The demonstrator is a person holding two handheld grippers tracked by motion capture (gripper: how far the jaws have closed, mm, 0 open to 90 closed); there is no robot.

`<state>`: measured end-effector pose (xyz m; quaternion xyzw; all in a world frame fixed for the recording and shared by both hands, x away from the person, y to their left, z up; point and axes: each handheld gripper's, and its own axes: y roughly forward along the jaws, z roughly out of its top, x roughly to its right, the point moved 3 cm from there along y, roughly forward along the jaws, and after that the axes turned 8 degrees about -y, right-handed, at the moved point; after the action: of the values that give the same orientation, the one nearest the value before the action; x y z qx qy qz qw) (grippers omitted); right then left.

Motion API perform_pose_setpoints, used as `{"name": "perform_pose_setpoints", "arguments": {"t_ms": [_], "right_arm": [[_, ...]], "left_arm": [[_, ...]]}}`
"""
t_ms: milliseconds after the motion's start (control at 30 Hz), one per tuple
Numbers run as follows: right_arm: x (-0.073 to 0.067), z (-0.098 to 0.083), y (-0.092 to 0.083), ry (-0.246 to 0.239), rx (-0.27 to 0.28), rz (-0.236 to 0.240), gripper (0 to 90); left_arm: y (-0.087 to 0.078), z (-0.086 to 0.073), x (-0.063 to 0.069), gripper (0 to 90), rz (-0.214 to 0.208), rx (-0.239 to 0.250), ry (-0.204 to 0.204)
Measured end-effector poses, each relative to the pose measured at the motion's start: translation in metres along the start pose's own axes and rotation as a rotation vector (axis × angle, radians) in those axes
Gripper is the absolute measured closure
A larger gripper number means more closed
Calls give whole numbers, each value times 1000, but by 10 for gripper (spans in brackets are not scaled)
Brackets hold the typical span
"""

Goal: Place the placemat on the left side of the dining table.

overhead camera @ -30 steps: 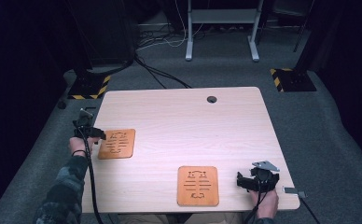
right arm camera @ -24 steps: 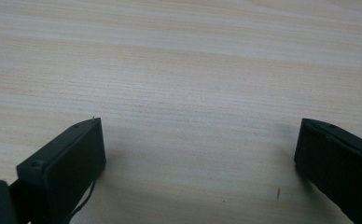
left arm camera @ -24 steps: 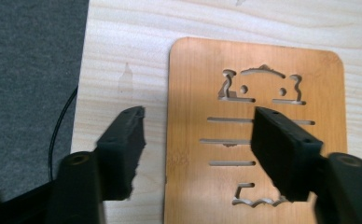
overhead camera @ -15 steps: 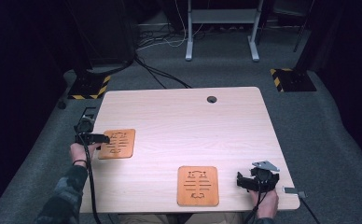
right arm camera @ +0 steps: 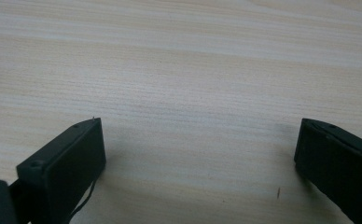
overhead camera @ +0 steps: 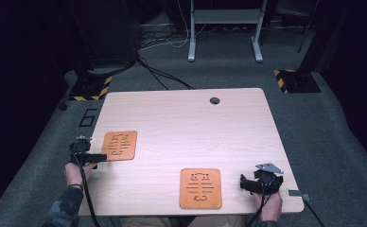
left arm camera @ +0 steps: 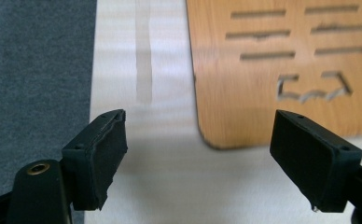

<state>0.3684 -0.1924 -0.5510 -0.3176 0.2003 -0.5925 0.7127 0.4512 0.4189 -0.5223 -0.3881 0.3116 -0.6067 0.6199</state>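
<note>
Left gripper (overhead camera: 99, 156) at the table's (overhead camera: 181, 123) left edge, jaws having just opened wide, nothing between them; the left wooden board (overhead camera: 119, 144) lies flat just ahead. Right gripper (overhead camera: 244, 183), jaws spread and empty, rests beside the near wooden board (overhead camera: 200, 187).

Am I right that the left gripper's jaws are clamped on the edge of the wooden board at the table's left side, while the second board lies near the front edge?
Not quite: in the left gripper view the left gripper stands open, its jaws just short of the wooden board without pressing on it. The second board does lie near the front edge.
</note>
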Motion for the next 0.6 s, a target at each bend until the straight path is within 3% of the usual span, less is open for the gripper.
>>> {"name": "perform_pose_setpoints", "arguments": {"t_ms": [67,100,167,433,567,600], "right_arm": [[0,0,0,-1,0,-1,11],[0,0,0,-1,0,-1,11],[0,0,0,0,1,-1,12],[0,0,0,1,-1,-2,12],[0,0,0,1,-1,-2,11],[0,0,0,1,-1,-1,11]], "left_arm": [[4,-6,-1,181,13,-6,11],[5,-7,-3,181,8,-15,-2],[7,-6,-6,174,15,3,-22],[10,-3,-6,166,17,25,-28],[5,-6,-5,155,0,55,-58],[3,-8,-5,153,5,65,-46]]}}
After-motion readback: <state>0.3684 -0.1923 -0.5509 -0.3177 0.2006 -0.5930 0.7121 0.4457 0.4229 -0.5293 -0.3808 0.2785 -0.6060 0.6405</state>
